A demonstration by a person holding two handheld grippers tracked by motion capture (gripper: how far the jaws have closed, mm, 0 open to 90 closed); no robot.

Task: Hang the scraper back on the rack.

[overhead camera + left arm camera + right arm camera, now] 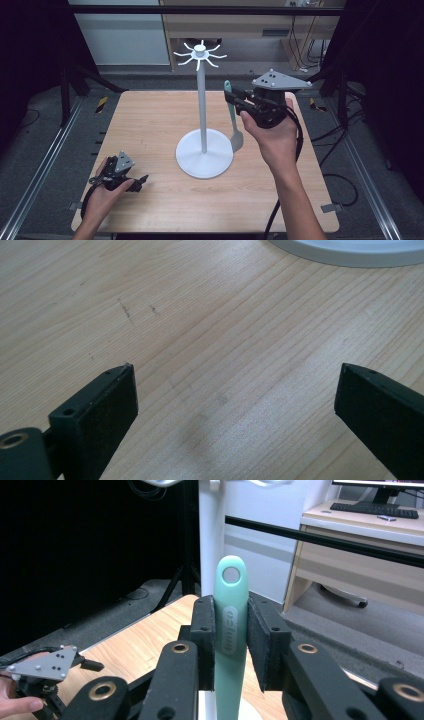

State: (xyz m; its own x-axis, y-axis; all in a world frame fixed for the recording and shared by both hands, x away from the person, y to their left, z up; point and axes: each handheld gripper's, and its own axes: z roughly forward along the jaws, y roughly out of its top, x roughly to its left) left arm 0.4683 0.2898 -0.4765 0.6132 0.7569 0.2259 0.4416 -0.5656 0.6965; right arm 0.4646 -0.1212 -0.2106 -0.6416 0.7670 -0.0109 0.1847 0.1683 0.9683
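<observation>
Right gripper (239, 101): raised beside the rack (202, 145) pole, jaws clamped on the green spatula (232, 117) handle, blade hanging down. Left gripper (140, 181): low over table (150, 120), jaws spread, empty.

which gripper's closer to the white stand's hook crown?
Right. The right gripper, holding the green utensil, is raised beside the pole, just below the hook crown. The left gripper sits low at the table.

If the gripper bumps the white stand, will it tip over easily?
Probably not from a light bump: the white stand sits on a broad round base. A hit near the hooks seems riskier, since the pole is tall and thin. It may slide on the smooth table.
</observation>
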